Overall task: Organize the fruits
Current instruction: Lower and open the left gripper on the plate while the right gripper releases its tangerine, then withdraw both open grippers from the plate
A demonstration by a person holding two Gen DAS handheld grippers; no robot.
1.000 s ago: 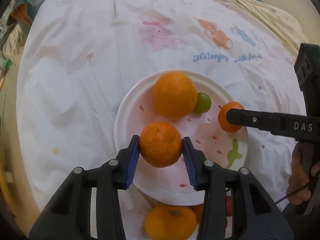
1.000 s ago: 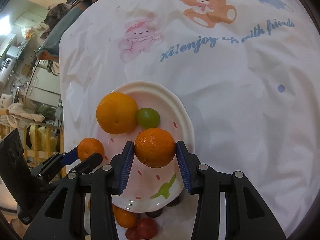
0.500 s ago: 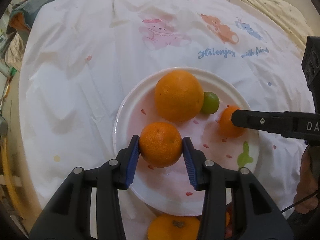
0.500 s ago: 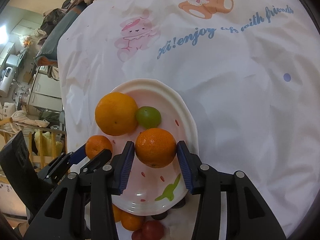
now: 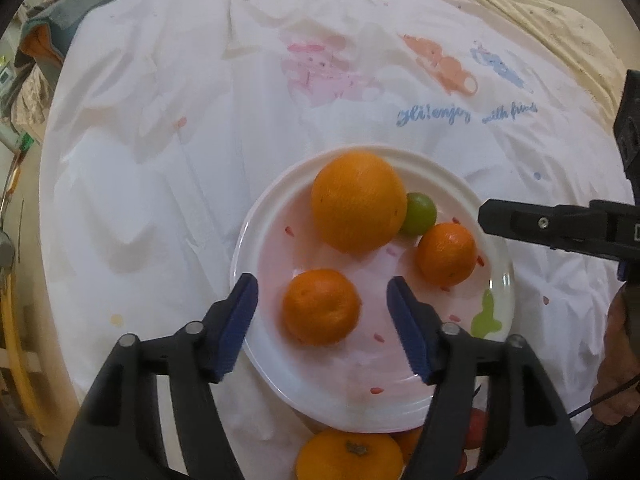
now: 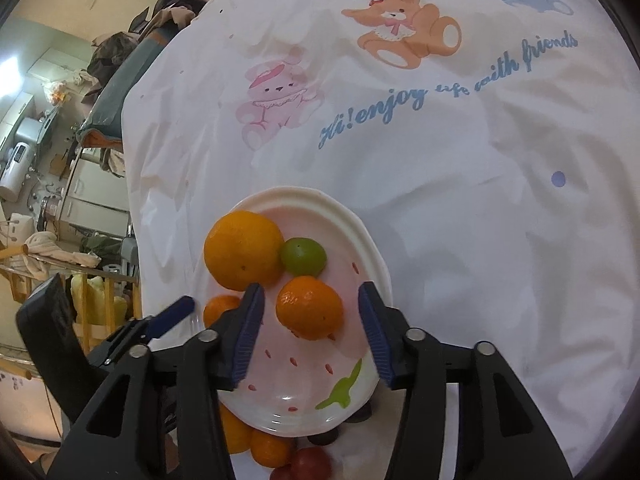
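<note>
A white plate (image 5: 360,380) with pink and green marks lies on the cloth. It carries a large orange (image 5: 356,202), a small green fruit (image 5: 420,214) and two mandarins. My left gripper (image 5: 321,284) is opening. The near-left mandarin (image 5: 320,306) rests on the plate between its blue pads with a gap on each side. My right gripper (image 6: 311,290) is opening too, and the other mandarin (image 6: 310,308) sits free between its pads. A black finger (image 5: 520,222) of the right gripper reaches in over the plate's right rim.
The white cloth (image 6: 440,200) has cartoon animals and blue lettering. Under the plate's near edge lie another mandarin (image 5: 350,456) and red fruits (image 6: 310,464). A hand (image 5: 616,380) shows at the right edge. Room clutter (image 6: 48,140) lies beyond the cloth's left side.
Both grippers were shut on a mandarin just above the plate. Both have spread their jaws, and each mandarin now rests on the plate. The hands have hardly shifted.
</note>
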